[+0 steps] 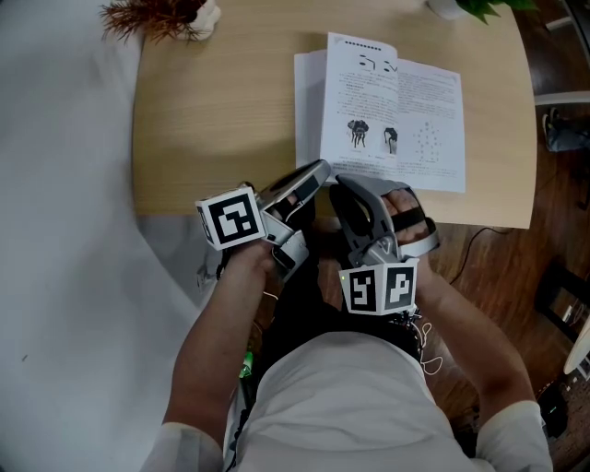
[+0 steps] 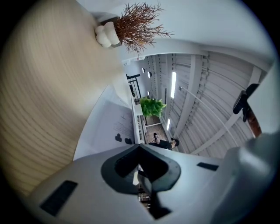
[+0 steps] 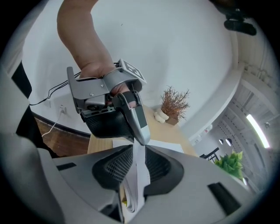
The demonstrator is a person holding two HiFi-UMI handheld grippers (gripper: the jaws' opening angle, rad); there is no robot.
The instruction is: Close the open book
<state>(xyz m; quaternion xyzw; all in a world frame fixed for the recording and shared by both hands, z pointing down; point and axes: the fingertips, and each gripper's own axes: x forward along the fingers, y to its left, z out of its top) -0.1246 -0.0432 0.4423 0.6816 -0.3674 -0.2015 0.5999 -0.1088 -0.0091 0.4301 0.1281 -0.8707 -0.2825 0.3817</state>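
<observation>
Nearest me, my right gripper (image 1: 343, 184) has its jaws clamped on the near edge of the book's (image 1: 415, 101) white pages. The left gripper (image 1: 321, 170) is just beside it, with its jaws pressed together. Past these 2, the book lies open on the pale wooden table (image 1: 221, 120). A dried plant (image 1: 157, 17) and a green plant (image 1: 479, 7) stand at the far edge. Brown wooden floor (image 1: 498, 267) shows to the right.

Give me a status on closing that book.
Done: nothing yet; the book lies open on the table, printed pages up. In hand: the right gripper looks clamped on the book's near page edge, with the left gripper shut and empty beside it. Left: swing those pages over and press the book shut.
</observation>
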